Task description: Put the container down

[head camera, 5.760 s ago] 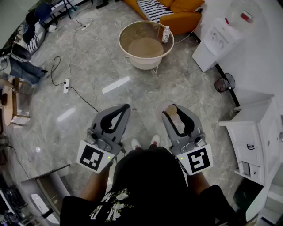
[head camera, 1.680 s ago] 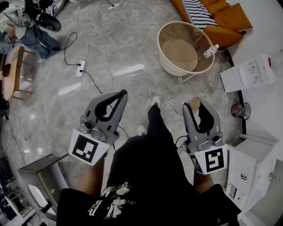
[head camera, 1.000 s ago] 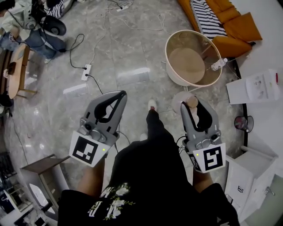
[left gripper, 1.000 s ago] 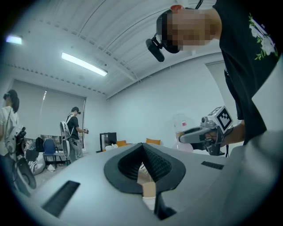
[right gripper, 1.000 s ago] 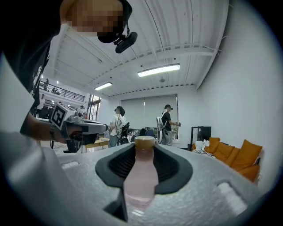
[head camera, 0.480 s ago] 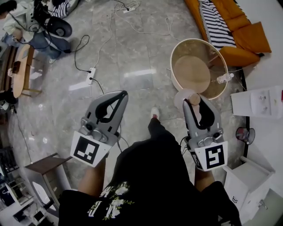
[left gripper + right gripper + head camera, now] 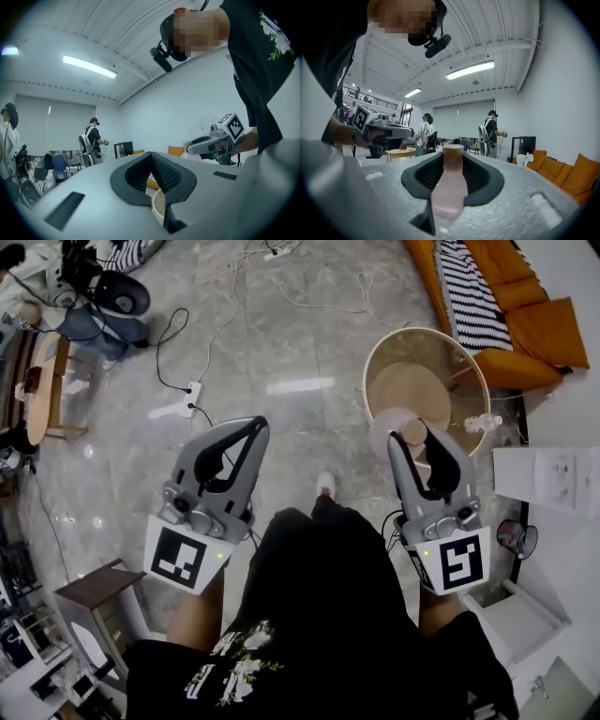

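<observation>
The right gripper point(image 7: 418, 448) is gripping the pink container point(image 7: 449, 187) by its body, holding it off the floor; the left gripper point(image 7: 246, 433) is hanging clenched and empty; the round table point(image 7: 367, 381) is sitting at twelve o'clock; the carry step seems under way, with reaching over, lowering and letting go likely coming next.

Container point(image 7: 449, 187) in right gripper point(image 7: 413, 437), beside table point(image 7: 398, 348)

1 container point(image 7: 449, 187): pale pink, translucent bottle with a round tan cap point(image 7: 453, 150). It is clamped between the 2 jaws of the right gripper point(image 7: 415, 434). The body lies along the jaws, cap end at the jaw tips. It is carried in the air.
</observation>
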The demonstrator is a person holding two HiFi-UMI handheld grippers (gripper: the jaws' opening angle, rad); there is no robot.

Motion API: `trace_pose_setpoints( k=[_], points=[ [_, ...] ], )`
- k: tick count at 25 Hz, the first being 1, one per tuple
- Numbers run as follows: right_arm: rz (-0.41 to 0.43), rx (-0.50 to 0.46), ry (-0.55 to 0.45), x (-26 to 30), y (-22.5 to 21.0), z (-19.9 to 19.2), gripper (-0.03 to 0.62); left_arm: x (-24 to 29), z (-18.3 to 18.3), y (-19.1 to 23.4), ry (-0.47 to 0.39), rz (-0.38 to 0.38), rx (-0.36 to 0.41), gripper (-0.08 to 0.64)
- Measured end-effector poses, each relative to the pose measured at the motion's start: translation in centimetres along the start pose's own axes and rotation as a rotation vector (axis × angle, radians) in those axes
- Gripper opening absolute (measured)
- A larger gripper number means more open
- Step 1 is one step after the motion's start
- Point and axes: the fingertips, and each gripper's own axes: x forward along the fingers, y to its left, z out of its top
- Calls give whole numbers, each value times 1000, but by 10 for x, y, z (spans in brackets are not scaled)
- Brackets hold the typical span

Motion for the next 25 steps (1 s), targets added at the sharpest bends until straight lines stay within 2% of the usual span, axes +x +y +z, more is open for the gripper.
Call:
trace_pose_setpoints(
  k=[5, 10, 15, 25],
  points=[
    [10, 8, 26, 23, -19, -7, 121, 19, -13, 19, 14, 24, -25, 5],
    [-4, 5, 32, 56, -30, -11, 121, 37, -26, 56, 21, 22, -55, 5],
    [-67, 7, 43, 92, -59, -17, 121, 77, -30, 92, 6, -35, -41, 5],
    [-204, -1, 81, 200, -88, -8, 121, 134, -43, 212, -10, -156, -61, 5]
  ],
)
